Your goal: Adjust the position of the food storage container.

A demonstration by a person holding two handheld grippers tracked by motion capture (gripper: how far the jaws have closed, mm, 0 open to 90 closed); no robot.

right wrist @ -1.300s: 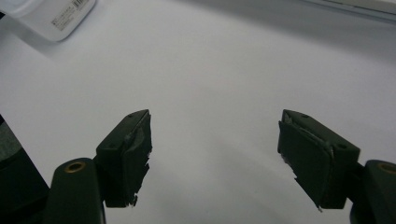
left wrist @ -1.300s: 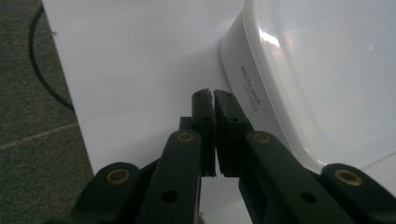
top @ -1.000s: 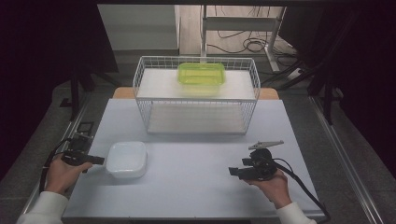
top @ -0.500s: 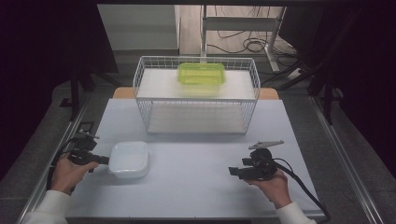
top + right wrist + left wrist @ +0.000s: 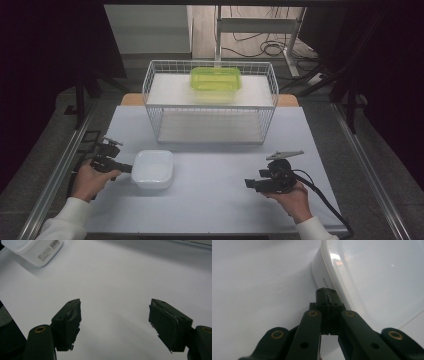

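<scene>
The left gripper (image 5: 125, 168), at the lower left of the high view, is clamped tight on the near rim of the white plastic container (image 5: 153, 168), which sits on the pale worktop (image 5: 215, 200) left of centre. In my judgement the step in hand is sliding or carrying the container, and the next move calls for a firm pinch on that thin rim so it does not tip. The right gripper (image 5: 248, 183), lower right, hangs with its jaws spread wide, holding nothing. The wire basket (image 5: 210, 107) with a green container (image 5: 215, 80) on top bounds the far side; bare worktop lies between.
</scene>
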